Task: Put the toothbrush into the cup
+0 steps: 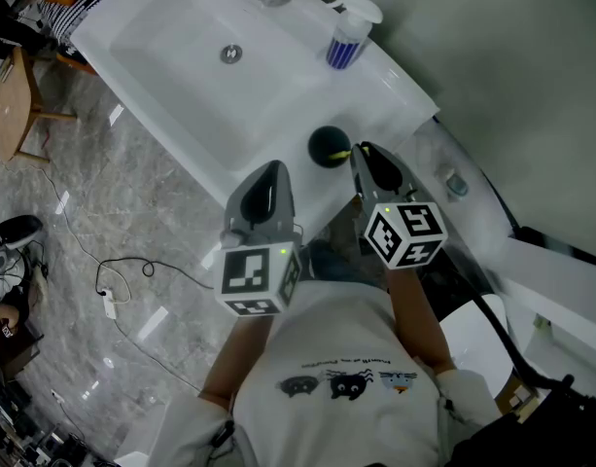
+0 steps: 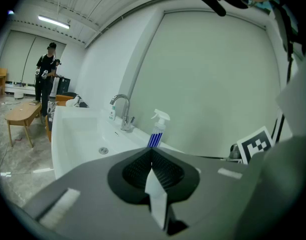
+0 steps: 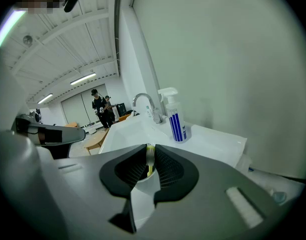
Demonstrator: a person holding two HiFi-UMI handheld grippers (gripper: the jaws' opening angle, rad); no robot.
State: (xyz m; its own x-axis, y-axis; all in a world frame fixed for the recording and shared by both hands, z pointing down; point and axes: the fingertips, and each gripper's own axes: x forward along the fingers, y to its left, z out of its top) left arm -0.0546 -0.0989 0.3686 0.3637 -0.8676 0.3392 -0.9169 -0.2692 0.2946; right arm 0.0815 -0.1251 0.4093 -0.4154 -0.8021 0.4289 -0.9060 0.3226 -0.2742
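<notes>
**Toothbrush pinched, cup just beside**

Toothbrush (image 3: 150,159) is clamped between the right gripper's (image 3: 150,148) jaws, its yellow end close to the dark cup (image 1: 328,147) at nine o'clock. If it slants in the pinch, it could catch the rim and tip the cup. The left gripper (image 2: 152,151) is pressed together, holding nothing.

Seemingly marble floor (image 1: 132,193), white sink (image 1: 171,37), pale wall (image 1: 511,56)
</notes>
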